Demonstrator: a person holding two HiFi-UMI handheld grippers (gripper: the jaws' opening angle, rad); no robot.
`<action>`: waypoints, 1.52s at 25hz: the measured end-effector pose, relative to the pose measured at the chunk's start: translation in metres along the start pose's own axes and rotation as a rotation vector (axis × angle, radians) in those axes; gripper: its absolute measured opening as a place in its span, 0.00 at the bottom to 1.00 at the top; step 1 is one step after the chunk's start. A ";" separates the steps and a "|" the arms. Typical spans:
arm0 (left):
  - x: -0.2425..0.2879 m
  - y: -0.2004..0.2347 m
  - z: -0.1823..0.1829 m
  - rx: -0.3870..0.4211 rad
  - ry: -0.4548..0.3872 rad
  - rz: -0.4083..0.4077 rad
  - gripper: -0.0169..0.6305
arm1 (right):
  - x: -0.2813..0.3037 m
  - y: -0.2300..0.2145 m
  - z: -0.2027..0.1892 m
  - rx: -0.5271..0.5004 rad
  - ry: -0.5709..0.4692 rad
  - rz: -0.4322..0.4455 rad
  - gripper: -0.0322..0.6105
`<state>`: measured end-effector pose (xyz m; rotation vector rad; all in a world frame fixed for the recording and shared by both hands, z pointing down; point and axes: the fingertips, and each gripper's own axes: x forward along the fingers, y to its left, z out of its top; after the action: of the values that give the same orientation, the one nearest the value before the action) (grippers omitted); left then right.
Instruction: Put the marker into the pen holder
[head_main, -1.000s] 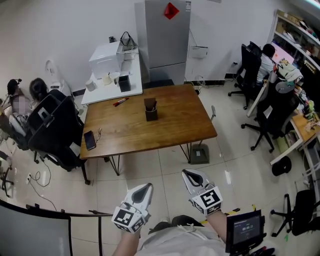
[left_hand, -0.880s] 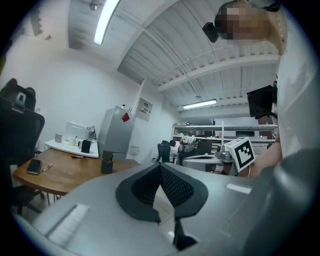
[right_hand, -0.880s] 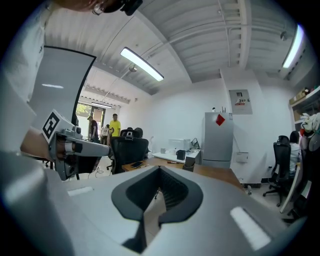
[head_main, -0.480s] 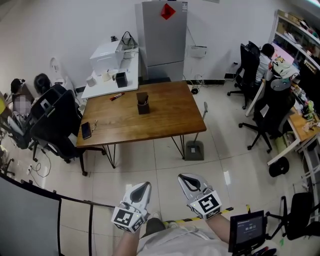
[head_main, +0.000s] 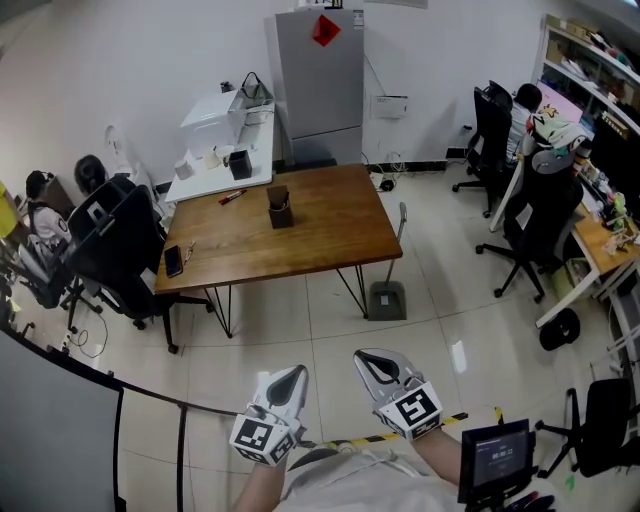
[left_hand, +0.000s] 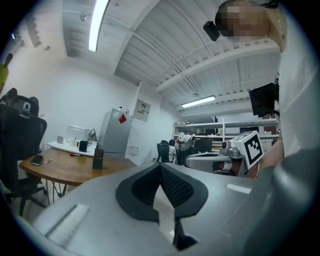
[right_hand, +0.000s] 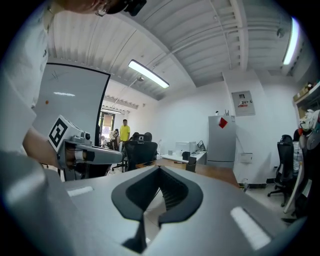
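With the left hand-held gripper (head_main: 292, 374) and right hand-held gripper (head_main: 370, 358) shut and empty, the marker (head_main: 231, 197) at upper left could be pushed off the bench (head_main: 320, 245) unless the jaws are opened.

My left gripper (head_main: 292, 374) and right gripper (head_main: 371, 358) have pale grey, tapering shells, lined inside with black ribbed pads (left_hand: 176, 188). Each carries a white cube (head_main: 262, 438) printed with black square markers. I wear a white top (head_main: 350, 486).

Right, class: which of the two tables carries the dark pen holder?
The brown wooden table, the nearer one; the pen holder stands on it. The white table stands behind it.
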<state>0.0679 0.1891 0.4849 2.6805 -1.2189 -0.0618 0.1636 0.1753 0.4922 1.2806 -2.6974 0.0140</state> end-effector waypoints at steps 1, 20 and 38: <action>0.000 -0.003 0.005 0.006 -0.003 -0.004 0.05 | -0.001 0.000 0.003 0.000 -0.007 -0.004 0.05; -0.030 0.037 0.025 0.020 -0.061 -0.023 0.05 | 0.037 0.052 0.023 0.008 -0.036 0.026 0.05; -0.043 0.051 0.033 0.040 -0.044 0.003 0.05 | 0.054 0.073 0.033 -0.024 -0.031 0.060 0.05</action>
<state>-0.0024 0.1835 0.4605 2.7257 -1.2497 -0.0979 0.0691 0.1771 0.4719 1.2022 -2.7524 -0.0310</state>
